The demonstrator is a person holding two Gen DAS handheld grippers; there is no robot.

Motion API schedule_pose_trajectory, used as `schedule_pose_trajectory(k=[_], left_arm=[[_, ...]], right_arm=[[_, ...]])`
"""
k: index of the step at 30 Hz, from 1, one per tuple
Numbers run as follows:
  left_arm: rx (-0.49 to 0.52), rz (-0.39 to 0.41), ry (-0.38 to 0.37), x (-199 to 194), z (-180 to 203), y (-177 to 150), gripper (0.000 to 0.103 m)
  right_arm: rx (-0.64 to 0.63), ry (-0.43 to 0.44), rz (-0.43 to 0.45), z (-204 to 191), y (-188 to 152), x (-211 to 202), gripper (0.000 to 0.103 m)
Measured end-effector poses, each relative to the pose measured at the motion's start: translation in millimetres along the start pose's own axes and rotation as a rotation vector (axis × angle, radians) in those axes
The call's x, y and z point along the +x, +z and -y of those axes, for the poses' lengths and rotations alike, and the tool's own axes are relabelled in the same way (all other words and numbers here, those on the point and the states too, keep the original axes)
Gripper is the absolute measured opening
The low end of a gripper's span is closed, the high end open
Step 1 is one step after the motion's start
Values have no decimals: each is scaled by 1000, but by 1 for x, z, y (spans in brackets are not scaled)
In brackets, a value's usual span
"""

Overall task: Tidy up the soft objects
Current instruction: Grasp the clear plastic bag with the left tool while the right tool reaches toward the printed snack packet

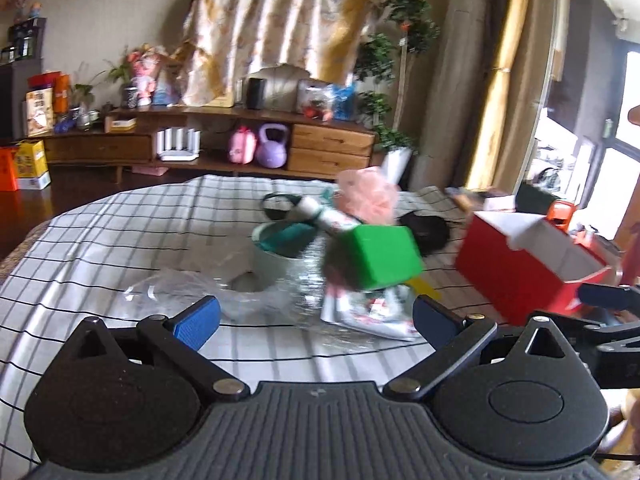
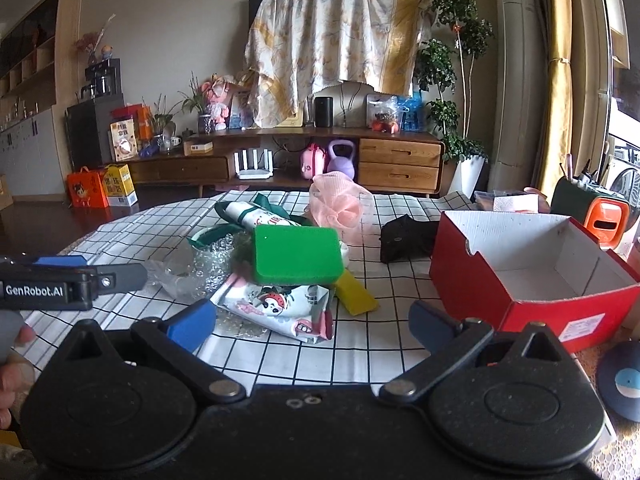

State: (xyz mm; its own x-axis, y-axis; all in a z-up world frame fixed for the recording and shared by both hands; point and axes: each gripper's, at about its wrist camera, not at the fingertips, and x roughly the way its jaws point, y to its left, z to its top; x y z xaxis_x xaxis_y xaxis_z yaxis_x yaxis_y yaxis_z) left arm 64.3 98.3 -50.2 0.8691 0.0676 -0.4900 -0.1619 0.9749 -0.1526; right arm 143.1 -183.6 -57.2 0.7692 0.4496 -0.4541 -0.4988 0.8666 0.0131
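A pile of soft objects lies mid-table: a green sponge on a printed tissue pack, a yellow sponge, a pink mesh puff, a black pouch and bubble wrap. The green sponge, the puff and the pack also show in the left wrist view. An open red box stands empty at the right. My left gripper is open and empty, short of the pile. My right gripper is open and empty near the pack.
A checked cloth covers the table. A pale bowl with a teal item and a clear plastic bag lie left of the pile. An orange holder and a dark cap sit at the right edge.
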Motion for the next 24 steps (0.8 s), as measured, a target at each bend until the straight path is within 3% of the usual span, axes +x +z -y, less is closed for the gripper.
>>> schedule_pose_trajectory(k=[11, 24], left_arm=[[0, -82, 206, 72, -45, 5, 103], [-231, -268, 240, 141, -78, 23, 102]], right_arm=[[-141, 73, -88, -7, -4, 68, 91], [-310, 131, -154, -30, -15, 129, 79]])
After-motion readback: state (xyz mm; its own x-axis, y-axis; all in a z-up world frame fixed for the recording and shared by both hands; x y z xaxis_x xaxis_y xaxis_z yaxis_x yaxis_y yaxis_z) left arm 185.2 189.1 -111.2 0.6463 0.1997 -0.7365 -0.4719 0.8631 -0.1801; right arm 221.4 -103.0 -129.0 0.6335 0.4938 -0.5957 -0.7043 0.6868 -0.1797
